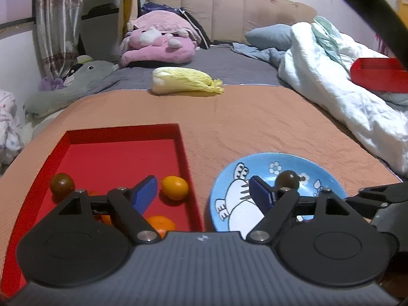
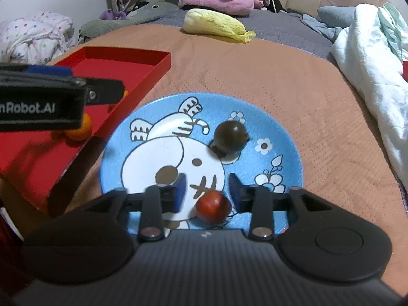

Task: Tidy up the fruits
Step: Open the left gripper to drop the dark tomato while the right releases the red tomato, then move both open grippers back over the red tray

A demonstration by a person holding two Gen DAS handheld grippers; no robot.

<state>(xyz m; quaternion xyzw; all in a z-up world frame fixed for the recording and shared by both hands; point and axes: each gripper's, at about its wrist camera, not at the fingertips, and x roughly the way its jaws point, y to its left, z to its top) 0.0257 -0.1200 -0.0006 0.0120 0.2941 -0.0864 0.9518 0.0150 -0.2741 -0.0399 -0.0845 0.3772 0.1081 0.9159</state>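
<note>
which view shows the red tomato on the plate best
The right wrist view: the red tomato lies in plain sight on the blue plate, between the right gripper's open fingers. In the left wrist view it is hidden behind that gripper's own body.

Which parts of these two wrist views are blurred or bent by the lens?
Right wrist view: the red tomato between the open jaws is smeared, the left gripper's body at the left edge is soft, and the blue plate stays sharp. Left wrist view: mostly sharp; fisheye bows the red tray rim and the headboard.
</note>
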